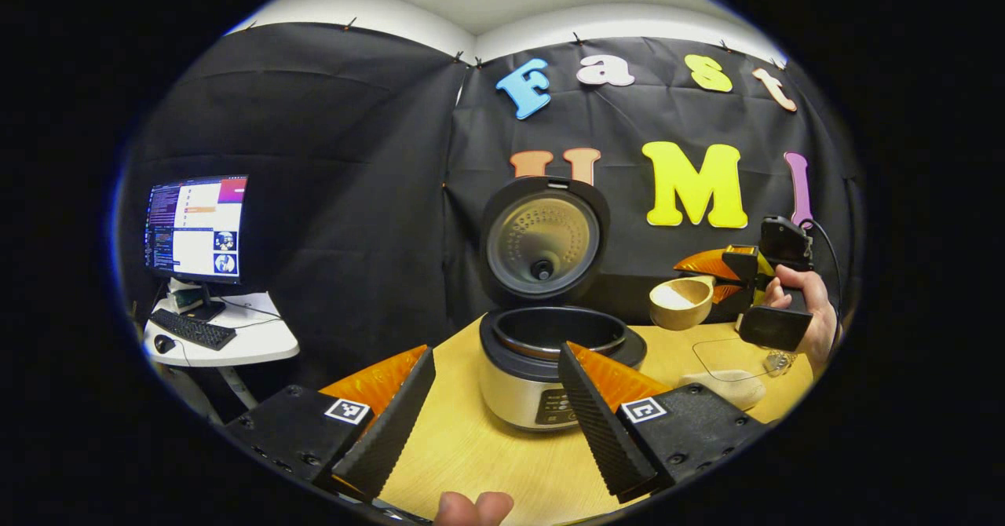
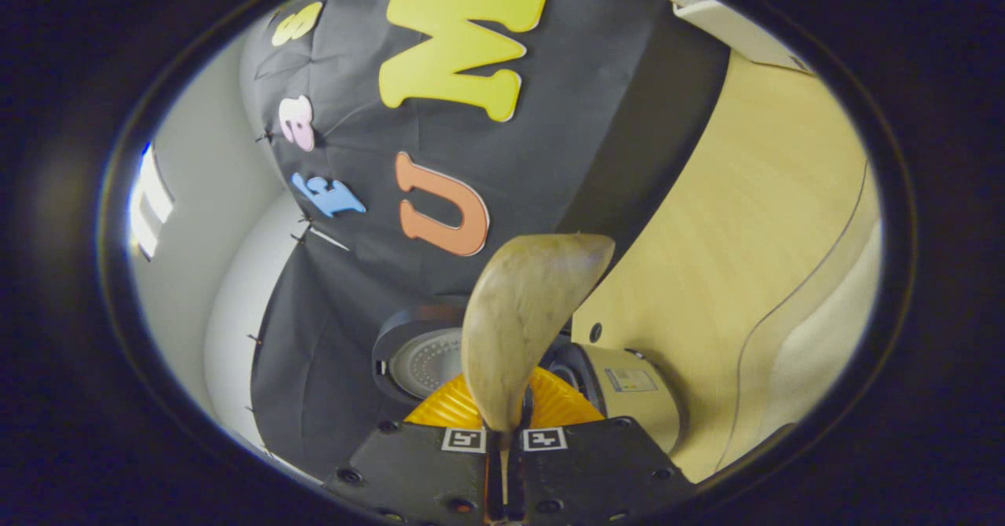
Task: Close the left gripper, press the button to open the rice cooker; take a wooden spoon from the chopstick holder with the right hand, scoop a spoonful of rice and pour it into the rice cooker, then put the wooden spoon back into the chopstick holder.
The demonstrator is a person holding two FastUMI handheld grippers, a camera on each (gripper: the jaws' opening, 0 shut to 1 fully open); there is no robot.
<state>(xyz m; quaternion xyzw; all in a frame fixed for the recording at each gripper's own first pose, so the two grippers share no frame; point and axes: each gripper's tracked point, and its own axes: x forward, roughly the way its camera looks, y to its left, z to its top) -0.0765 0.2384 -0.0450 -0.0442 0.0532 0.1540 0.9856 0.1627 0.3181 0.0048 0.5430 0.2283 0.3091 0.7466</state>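
The rice cooker [image 1: 550, 369] stands on the wooden table [image 1: 487, 463] with its lid [image 1: 543, 242] raised and the dark inner pot showing. My left gripper [image 1: 495, 424] is open just in front of it, one finger on each side and nothing between them. To the right, a hand holds my right gripper [image 1: 746, 275], shut on the handle of the wooden spoon [image 1: 681, 302]; the bowl holds something white and hangs above the table, right of the pot. In the right gripper view, the spoon's back [image 2: 526, 322] rises from my right gripper [image 2: 506, 440], with the cooker [image 2: 628, 385] behind.
A pale lumpy thing [image 1: 726, 389] and a small clear object [image 1: 777, 361] lie on the table under the right gripper. Off the table's left edge stands a small white desk [image 1: 259, 341] with a monitor [image 1: 196, 228], keyboard and mouse. Fingertips [image 1: 471, 506] show at the bottom.
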